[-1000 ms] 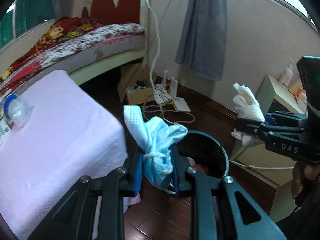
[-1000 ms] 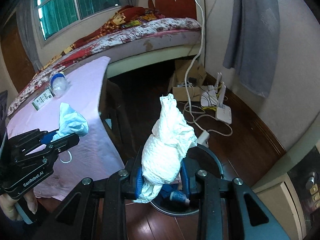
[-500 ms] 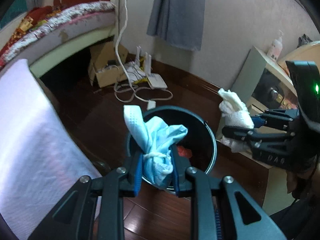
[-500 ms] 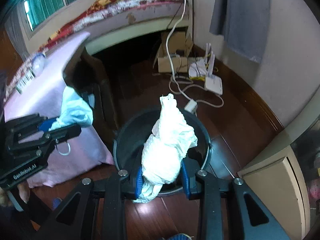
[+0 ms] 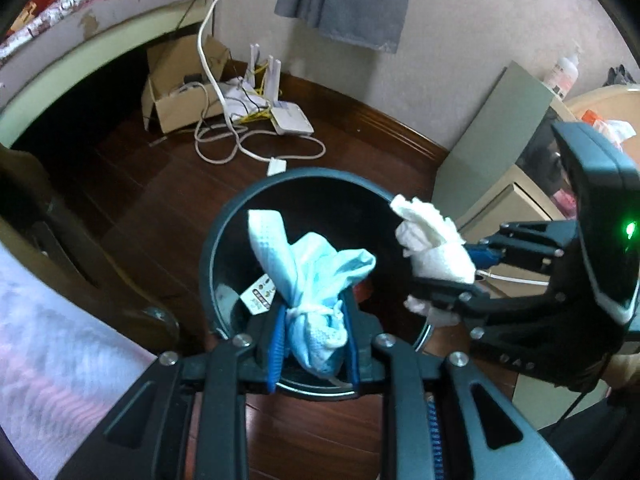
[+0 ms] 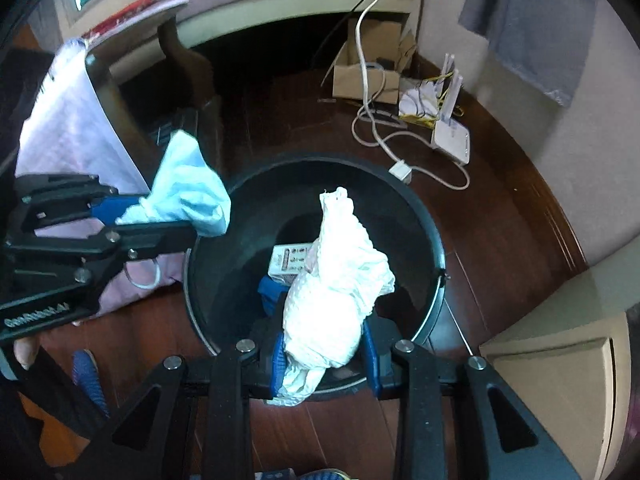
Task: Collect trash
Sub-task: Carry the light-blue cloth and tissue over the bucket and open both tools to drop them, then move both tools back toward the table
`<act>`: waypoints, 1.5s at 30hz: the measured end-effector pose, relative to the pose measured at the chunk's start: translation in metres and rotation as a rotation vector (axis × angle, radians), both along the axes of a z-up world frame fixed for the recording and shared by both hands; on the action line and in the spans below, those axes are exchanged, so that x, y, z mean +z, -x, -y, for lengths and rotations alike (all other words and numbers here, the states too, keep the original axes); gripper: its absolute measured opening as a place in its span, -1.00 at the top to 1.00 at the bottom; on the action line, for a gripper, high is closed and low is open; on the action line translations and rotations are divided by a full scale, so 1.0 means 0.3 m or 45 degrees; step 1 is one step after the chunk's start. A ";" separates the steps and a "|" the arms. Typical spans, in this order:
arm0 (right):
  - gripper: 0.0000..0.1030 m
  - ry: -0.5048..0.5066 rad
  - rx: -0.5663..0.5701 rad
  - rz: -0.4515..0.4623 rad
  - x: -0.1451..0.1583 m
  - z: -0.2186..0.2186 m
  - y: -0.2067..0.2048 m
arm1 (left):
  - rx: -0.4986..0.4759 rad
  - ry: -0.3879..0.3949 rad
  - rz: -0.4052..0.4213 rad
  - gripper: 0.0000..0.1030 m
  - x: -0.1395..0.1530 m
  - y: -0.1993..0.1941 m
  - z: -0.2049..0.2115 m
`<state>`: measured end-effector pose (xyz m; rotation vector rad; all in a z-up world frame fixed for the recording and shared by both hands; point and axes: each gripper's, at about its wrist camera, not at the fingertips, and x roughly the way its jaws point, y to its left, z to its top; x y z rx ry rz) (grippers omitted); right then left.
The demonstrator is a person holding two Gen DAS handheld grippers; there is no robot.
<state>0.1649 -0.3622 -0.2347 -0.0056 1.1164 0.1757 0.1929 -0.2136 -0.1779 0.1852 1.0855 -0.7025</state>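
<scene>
My left gripper point(image 5: 314, 344) is shut on a crumpled light-blue face mask point(image 5: 312, 268) and holds it over the near rim of a round black trash bin point(image 5: 224, 216) on the wooden floor. My right gripper point(image 6: 324, 354) is shut on a wad of white tissue point(image 6: 336, 292) above the same bin point(image 6: 420, 216). Each gripper shows in the other's view: the right point(image 5: 452, 276) with its tissue point(image 5: 432, 248) over the bin's right rim, the left point(image 6: 160, 220) with the mask point(image 6: 188, 192) over the left rim. A small carton point(image 6: 290, 260) lies inside the bin.
A pink-covered table point(image 5: 52, 360) stands left of the bin. A cardboard box point(image 5: 180, 96), white router point(image 5: 290, 118) and loose cables point(image 5: 240, 140) lie on the floor beyond. A beige cabinet point(image 6: 560, 384) stands right. A bed point(image 5: 100, 12) is at the back.
Both grippers have moved forward and tilted down over the bin, each keeping its load. The bin now fills the middle of both views.
</scene>
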 end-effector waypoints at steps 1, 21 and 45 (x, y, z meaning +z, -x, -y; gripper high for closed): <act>0.35 0.009 0.003 -0.007 -0.011 0.002 -0.005 | -0.005 0.004 -0.019 0.41 -0.013 -0.008 0.005; -0.97 0.160 -0.135 -0.009 0.055 0.044 0.033 | 0.329 -0.035 0.115 -0.97 0.081 0.070 -0.229; -1.00 0.026 -0.103 0.425 0.610 -0.247 0.155 | 0.511 0.006 0.350 -0.98 0.391 0.224 -0.515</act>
